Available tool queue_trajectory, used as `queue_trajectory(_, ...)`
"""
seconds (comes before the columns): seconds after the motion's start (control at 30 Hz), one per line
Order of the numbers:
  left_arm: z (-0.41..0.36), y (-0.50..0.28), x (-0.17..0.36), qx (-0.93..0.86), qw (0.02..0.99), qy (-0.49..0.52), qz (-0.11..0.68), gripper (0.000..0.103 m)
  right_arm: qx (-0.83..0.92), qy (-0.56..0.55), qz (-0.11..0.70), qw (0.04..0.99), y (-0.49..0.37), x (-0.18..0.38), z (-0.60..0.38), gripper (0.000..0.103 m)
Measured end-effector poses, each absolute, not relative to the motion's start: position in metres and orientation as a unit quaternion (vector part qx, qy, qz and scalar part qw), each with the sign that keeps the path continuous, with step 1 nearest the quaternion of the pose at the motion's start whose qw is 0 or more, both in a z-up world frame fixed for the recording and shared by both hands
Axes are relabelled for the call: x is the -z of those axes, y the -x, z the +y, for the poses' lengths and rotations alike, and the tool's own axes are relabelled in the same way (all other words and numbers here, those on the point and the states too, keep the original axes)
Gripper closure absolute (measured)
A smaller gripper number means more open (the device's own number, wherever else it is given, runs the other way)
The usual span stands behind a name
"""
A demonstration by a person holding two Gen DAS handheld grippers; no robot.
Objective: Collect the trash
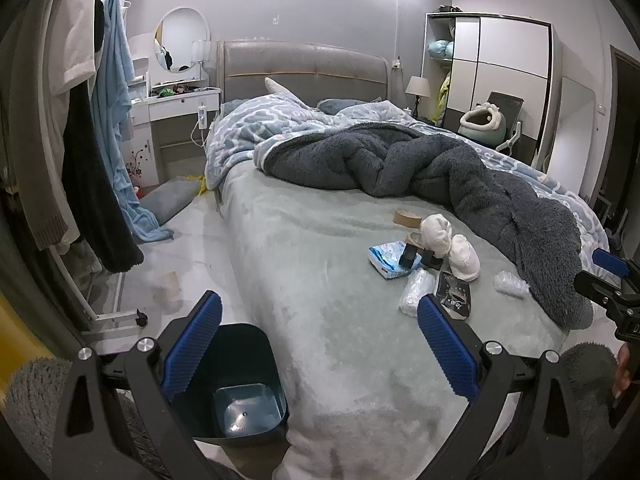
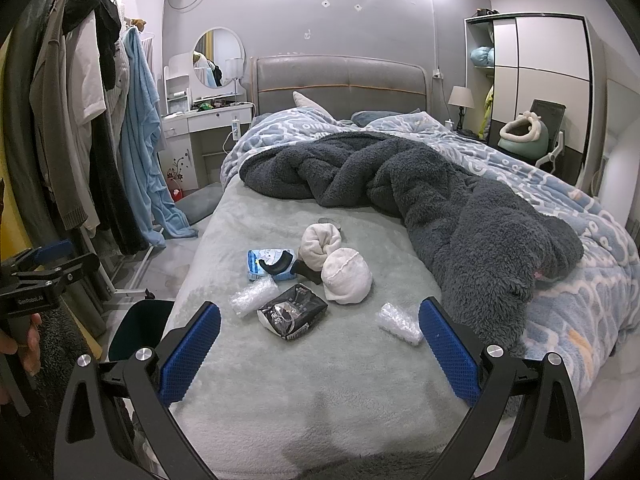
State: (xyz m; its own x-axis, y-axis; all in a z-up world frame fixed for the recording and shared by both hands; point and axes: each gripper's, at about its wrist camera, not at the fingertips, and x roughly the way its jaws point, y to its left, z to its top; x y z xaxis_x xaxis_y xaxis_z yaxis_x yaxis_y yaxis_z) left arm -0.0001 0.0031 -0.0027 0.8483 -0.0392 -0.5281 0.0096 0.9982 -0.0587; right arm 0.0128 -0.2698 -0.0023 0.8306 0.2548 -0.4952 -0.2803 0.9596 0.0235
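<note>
Litter lies on the pale green bed sheet (image 2: 320, 368): a black foil wrapper (image 2: 292, 316), two crumpled clear plastic pieces (image 2: 254, 296) (image 2: 400, 323), a blue tissue pack (image 2: 268, 266) and rolled white socks (image 2: 346, 276). A dark blue bin (image 1: 236, 384) stands empty on the floor at the bed's left side. My left gripper (image 1: 320, 344) is open, held above the bin and the bed edge. My right gripper (image 2: 320, 348) is open over the foot of the bed, short of the wrapper. In the left wrist view the wrapper (image 1: 454, 294) and plastic (image 1: 416, 292) lie beyond the right finger.
A dark grey fleece blanket (image 2: 420, 188) and a blue patterned quilt (image 2: 560, 220) are heaped on the bed's right half. A clothes rack (image 2: 88, 140) with hanging garments stands left. A white dresser (image 2: 200, 136), a wardrobe (image 2: 536, 80) and a chair are at the back.
</note>
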Motion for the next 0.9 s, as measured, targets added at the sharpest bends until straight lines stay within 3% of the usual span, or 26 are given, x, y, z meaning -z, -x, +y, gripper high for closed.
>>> queue_trajectory(0.9,-0.006,-0.006,0.007,0.059,0.957,0.026,0.283,0.004,-0.145,0.063,0.278,0.947,-0.025,0.015,-0.265,0.003)
